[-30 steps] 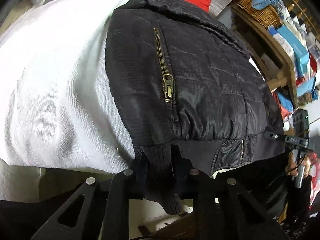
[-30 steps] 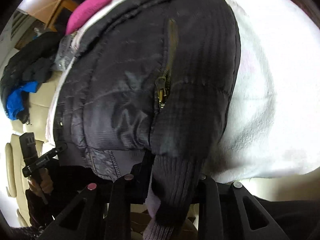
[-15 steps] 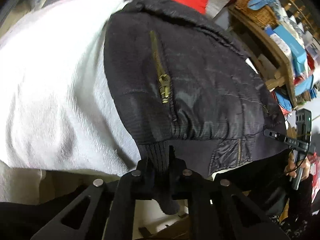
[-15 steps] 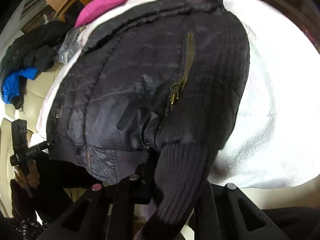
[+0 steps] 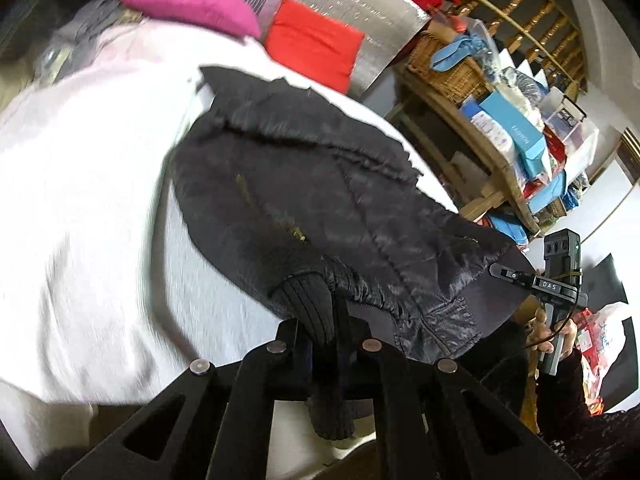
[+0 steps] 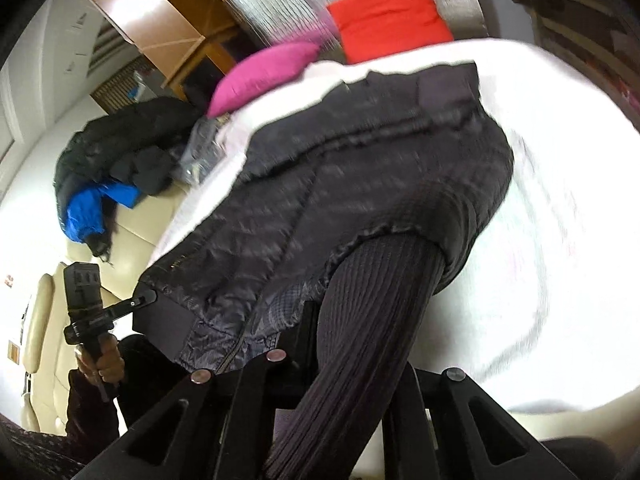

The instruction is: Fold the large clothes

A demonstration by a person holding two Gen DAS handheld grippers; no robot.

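Observation:
A black quilted jacket (image 5: 320, 208) with brass pocket zips lies on a white towel-covered surface (image 5: 100, 200); it also shows in the right wrist view (image 6: 340, 200). My left gripper (image 5: 325, 344) is shut on the jacket's ribbed hem (image 5: 314, 304) at its near left corner, which is lifted off the surface. My right gripper (image 6: 356, 360) is shut on the ribbed hem (image 6: 372, 320) at the near right corner, also lifted. Each view shows the other hand-held gripper at the frame's side (image 5: 560, 280) (image 6: 86, 304).
A magenta cushion (image 5: 192, 4) and a red cushion (image 5: 316, 48) lie at the far end. Wooden shelves with baskets and boxes (image 5: 500, 120) stand to the right. A pile of dark and blue clothes (image 6: 112, 176) lies on a cream sofa to the left.
Both grippers closed on the hem corners, then lifted them up and forward; the near edge of the jacket has risen off the towel and the cushions have come into view.

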